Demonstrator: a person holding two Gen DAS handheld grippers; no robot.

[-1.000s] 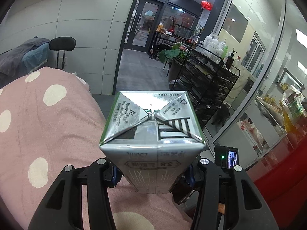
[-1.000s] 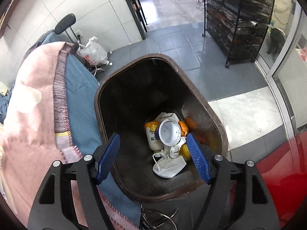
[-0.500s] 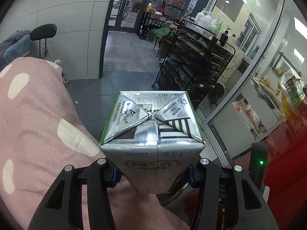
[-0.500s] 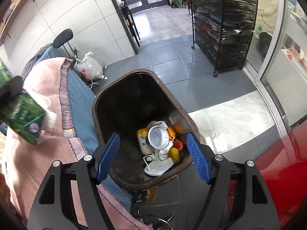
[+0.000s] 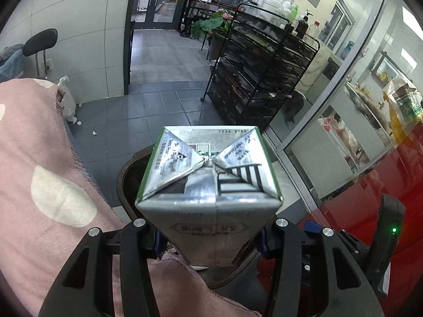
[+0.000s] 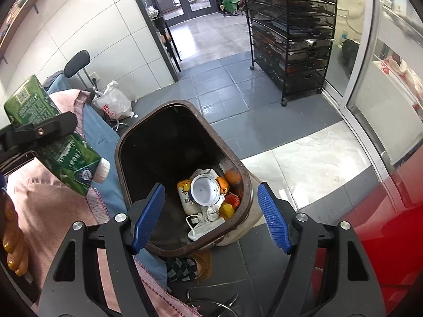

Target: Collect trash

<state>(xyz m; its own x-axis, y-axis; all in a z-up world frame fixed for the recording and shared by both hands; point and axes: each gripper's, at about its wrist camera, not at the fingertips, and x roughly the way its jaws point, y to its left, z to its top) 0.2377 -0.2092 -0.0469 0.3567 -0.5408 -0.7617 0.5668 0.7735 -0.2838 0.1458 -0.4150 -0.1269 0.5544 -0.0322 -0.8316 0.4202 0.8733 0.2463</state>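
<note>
The green carton is clamped in the left tool, held over the pink blanket at about nine o'clock from the bin, not yet above its mouth. Let go here, it would likely land on the blanket or clip the rim, because the carton sits short of the opening. The right tool hovers with its pads apart and empty. The bin holds a white cup, a yellow-labelled bottle, a face mask and orange scraps.

carton, silver end panel: digits "1234 6789" printed along the far edge; other print unreadable.
</note>
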